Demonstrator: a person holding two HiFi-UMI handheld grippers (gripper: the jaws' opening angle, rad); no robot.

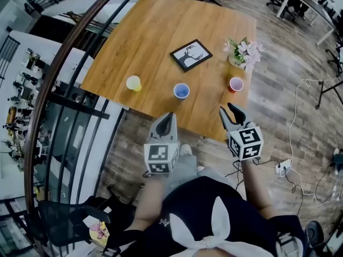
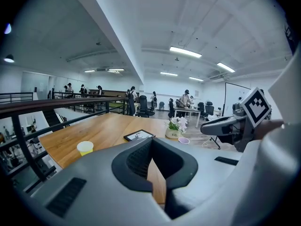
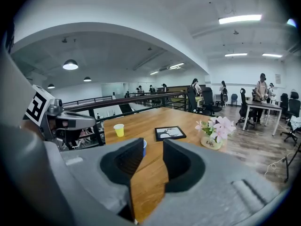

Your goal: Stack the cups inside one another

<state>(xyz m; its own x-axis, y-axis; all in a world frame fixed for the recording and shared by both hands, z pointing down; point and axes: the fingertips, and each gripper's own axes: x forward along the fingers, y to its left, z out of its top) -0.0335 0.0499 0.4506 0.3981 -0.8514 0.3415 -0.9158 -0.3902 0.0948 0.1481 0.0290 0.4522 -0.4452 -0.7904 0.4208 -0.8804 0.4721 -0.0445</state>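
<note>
Cups: yellow cup (image 1: 133, 83) left, blue cup (image 1: 181, 91) middle, pink cup (image 1: 236, 84) right, standing apart along the surface's (image 1: 161, 36) near edge.
Left claw (image 1: 170, 116): clenched, empty, off the near edge.
Right claw (image 1: 228, 111): parted, empty, below the pink cup.

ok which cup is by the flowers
The pink cup, at the right end beside the flower pot; the blue cup and yellow cup stand further left.

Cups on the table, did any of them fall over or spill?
No, nothing stands out. The yellow cup, blue cup and pink cup all stand upright, apart in a row on the table, with no spill around them. The picture frame lies flat and the flower pot stands upright.
</note>
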